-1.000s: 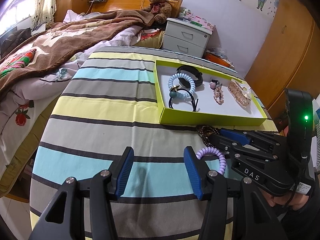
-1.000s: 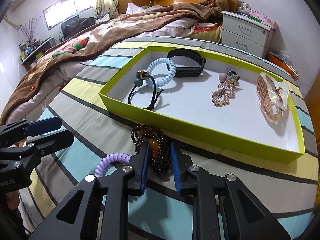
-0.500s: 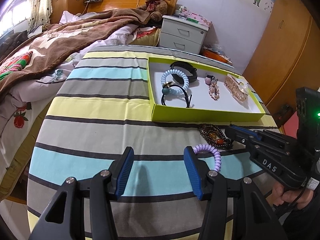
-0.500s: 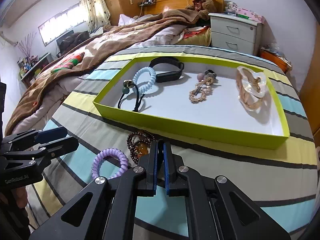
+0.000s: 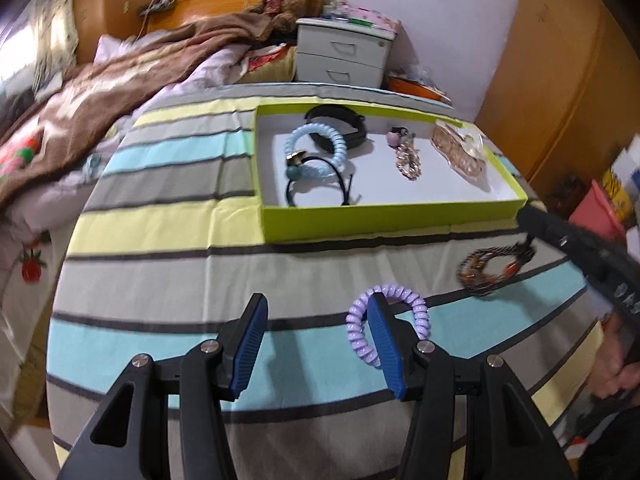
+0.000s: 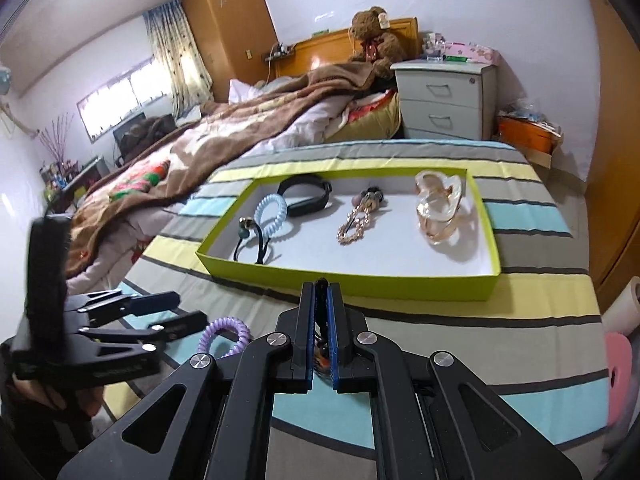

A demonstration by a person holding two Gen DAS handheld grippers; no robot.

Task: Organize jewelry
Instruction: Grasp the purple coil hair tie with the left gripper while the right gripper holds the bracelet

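Right gripper (image 6: 321,292) clamped on bead bracelet (image 5: 490,270), near tray (image 5: 384,222). Left gripper (image 5: 316,316) apart, empty, beside purple coil (image 5: 416,308).

left wrist view: looks steeply down along its own fingers at the striped bedcloth (image 5: 160,236), close above it, facing the headboard. right wrist view: shallower angle, from the right, facing the same way. both share the shallow lime-green cardboard tray (image 5: 384,220) (image 6: 348,286) and the purple plastic coil hair tie (image 5: 400,300) (image 6: 224,330).
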